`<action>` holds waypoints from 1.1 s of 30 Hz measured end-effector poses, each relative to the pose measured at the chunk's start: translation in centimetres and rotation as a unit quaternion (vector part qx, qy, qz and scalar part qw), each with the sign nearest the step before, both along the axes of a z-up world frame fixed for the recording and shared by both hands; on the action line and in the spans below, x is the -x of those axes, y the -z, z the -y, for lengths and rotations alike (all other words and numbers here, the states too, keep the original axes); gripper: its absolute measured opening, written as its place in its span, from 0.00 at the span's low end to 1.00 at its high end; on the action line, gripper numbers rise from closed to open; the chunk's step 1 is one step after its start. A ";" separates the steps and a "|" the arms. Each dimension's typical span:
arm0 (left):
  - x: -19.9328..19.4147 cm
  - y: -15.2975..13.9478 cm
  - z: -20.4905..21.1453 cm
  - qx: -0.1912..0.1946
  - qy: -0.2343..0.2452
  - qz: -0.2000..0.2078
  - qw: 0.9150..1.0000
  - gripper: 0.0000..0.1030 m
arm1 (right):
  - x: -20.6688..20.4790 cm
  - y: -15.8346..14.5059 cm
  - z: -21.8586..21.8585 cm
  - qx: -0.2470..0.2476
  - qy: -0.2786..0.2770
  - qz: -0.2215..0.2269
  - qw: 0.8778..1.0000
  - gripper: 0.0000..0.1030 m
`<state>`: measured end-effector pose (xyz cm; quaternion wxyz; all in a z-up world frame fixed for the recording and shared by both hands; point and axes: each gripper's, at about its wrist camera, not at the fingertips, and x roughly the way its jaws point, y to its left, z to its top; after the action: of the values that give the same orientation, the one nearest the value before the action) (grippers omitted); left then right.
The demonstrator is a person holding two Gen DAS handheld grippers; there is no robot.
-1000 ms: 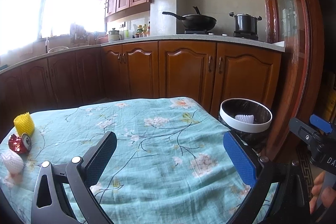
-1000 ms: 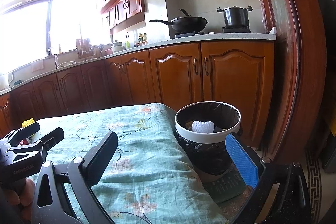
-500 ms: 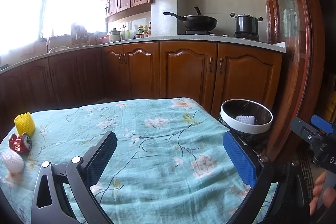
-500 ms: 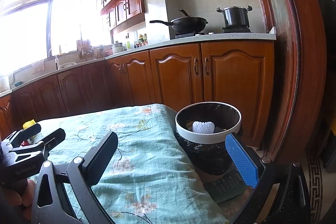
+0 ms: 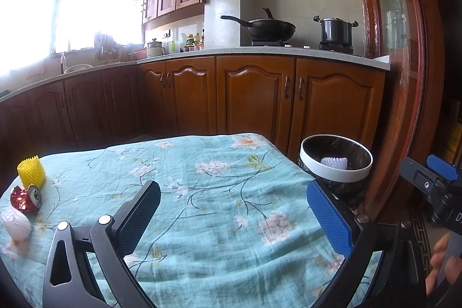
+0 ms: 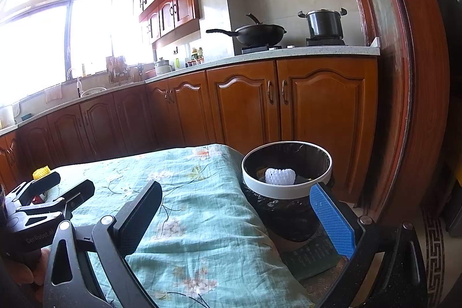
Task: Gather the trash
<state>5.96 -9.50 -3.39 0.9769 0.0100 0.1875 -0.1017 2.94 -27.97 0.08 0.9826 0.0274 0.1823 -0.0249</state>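
Observation:
A yellow foam net (image 5: 31,171), a crushed red can (image 5: 25,198) and a white foam net (image 5: 15,227) lie at the table's far left. A black bin with a white rim (image 5: 335,168) stands on the floor off the table's right edge, with a white foam net (image 6: 280,175) inside. My left gripper (image 5: 234,210) is open and empty above the middle of the cloth. My right gripper (image 6: 236,215) is open and empty over the table's right edge, close to the bin (image 6: 286,189). The left gripper also shows in the right wrist view (image 6: 52,198).
The table carries a teal floral cloth (image 5: 208,192). Wooden kitchen cabinets (image 5: 254,97) run behind it, with a wok (image 5: 268,29) and a pot (image 5: 336,31) on the hob. A wooden door frame (image 5: 410,77) stands at the right.
Nothing has visibly changed apart from a slight drift of both views.

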 end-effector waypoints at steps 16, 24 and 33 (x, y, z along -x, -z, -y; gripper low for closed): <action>-0.1 0.1 0.1 0.000 0.002 0.000 1.000 0.99 | -0.1 0.0 0.1 0.001 -0.003 0.000 1.000 1.00; -0.1 0.1 0.0 -0.001 0.001 0.001 1.000 0.99 | -0.3 -0.1 0.1 -0.001 -0.005 -0.001 1.000 1.00; -0.2 0.1 0.0 0.001 0.001 0.000 1.000 0.99 | -0.4 0.0 -0.1 -0.001 -0.007 -0.003 1.000 1.00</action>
<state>6.11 -9.53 -3.47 0.9770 0.0097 0.1869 -0.1024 3.33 -27.89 0.13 0.9822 0.0276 0.1851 -0.0180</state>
